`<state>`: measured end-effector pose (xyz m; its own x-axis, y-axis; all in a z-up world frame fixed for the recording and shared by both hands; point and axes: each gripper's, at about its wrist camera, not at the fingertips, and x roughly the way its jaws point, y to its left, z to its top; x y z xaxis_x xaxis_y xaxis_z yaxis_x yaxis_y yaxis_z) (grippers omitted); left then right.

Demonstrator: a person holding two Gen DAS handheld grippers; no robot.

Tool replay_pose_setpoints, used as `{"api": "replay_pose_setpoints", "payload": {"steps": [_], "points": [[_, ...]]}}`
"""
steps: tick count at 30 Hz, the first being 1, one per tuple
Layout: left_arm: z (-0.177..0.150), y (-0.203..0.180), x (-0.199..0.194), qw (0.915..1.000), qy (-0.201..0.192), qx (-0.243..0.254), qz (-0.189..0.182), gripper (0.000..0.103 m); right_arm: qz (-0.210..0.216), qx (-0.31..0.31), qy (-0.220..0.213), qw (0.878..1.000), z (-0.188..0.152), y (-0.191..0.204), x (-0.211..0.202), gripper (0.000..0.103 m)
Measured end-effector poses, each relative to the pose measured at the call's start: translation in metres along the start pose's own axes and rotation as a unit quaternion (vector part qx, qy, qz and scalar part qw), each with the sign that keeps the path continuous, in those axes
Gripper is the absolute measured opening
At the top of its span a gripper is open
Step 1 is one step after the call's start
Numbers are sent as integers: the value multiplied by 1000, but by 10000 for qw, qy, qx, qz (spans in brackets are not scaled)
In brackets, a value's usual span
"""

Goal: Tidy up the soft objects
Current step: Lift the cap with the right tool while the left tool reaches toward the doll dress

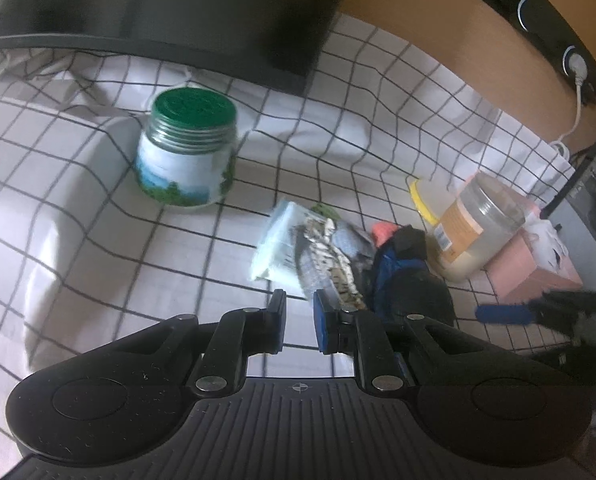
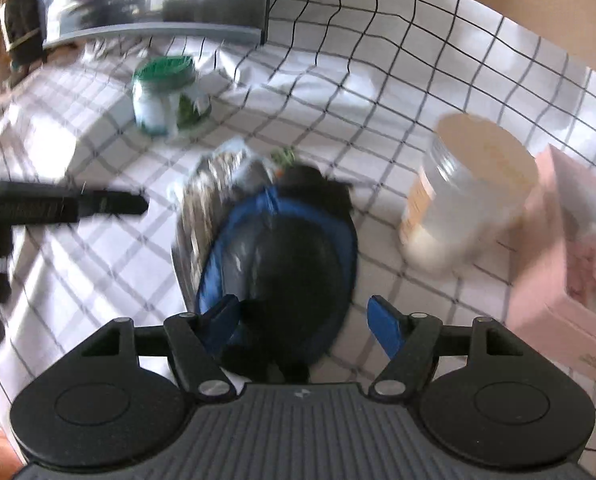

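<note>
Left tool (image 1: 300,300): your fingers stand slightly parted with nothing between them, low centre of the left wrist view, above the checked cloth (image 1: 98,240).
Right tool (image 2: 302,312): your fingers are spread wide around the near end of the black and blue soft bundle (image 2: 290,248); contact cannot be confirmed (view is blurred).
Soft bundle: centre of the right wrist view, lying on the cloth, touching the patterned packet (image 1: 298,240) on its left.
Green-lidded jar (image 1: 188,148): upright, upper left of the packet, well apart from it.
Clear tub (image 1: 474,228): right of the bundle, tilted against the pink box (image 1: 534,268).
Bench covering: white cloth with a dark grid, wrinkled toward the upper left.
</note>
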<state>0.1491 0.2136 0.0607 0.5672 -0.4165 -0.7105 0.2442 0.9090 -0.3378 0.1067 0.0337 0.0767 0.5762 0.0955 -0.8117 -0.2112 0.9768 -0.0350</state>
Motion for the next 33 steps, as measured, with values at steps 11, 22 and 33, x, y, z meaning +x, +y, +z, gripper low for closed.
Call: {"api": "replay_pose_setpoints", "payload": {"steps": [11, 22, 33], "points": [[23, -18, 42, 9996, 213, 189, 31, 17, 131, 186, -531, 9983, -15, -10, -21, 88], [18, -15, 46, 9982, 398, 440, -21, 18, 382, 232, -313, 9985, 17, 9, 41, 85], [22, -8, 54, 9975, 370, 501, 320, 41, 430, 220, -627, 9969, 10, -4, -10, 76]]}}
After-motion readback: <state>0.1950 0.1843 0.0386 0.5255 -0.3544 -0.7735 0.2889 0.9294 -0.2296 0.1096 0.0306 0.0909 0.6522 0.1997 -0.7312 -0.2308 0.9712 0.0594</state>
